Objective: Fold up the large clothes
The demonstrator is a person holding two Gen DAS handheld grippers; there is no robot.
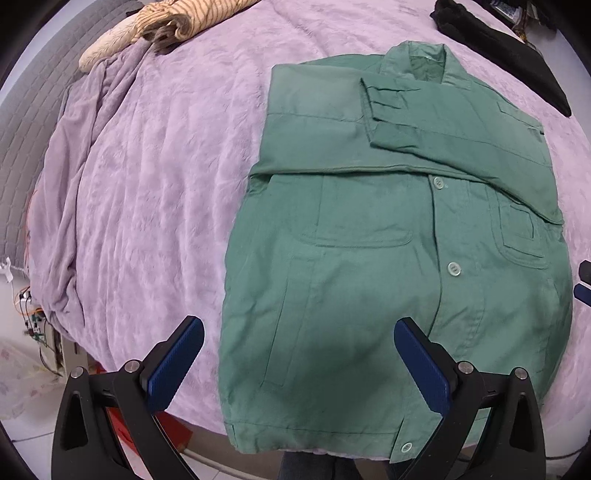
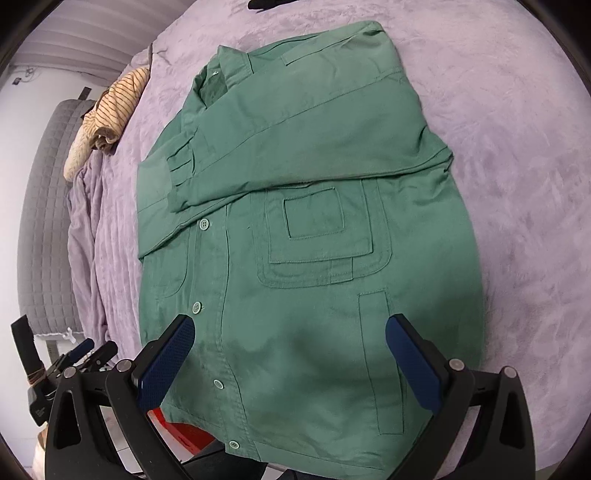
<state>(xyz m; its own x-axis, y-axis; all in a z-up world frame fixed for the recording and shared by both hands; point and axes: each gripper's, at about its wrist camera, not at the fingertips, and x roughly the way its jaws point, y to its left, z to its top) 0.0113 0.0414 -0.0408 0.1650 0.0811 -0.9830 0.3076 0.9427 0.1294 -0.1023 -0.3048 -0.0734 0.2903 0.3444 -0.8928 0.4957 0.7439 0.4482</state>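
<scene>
A green button-front jacket [image 1: 369, 277] lies flat on the lilac bed cover, collar away from me, both sleeves folded across its chest. In the right wrist view the same jacket [image 2: 303, 295] fills the middle, its hem at the near bed edge. My left gripper [image 1: 299, 343] hovers open above the hem's left corner, nothing between its blue pads. Open as well, my right gripper [image 2: 290, 343] hangs over the hem's right half near the lower buttons. The left gripper [image 2: 92, 350] also shows at the left edge of the right wrist view.
The lilac bed cover [image 1: 166, 166] is rumpled along its left side. A striped tan garment [image 1: 173, 22] lies at the far left corner, a black garment [image 1: 509, 44] at the far right. A grey padded headboard [image 2: 48, 221] stands left. Something red [image 2: 188, 435] sits under the bed edge.
</scene>
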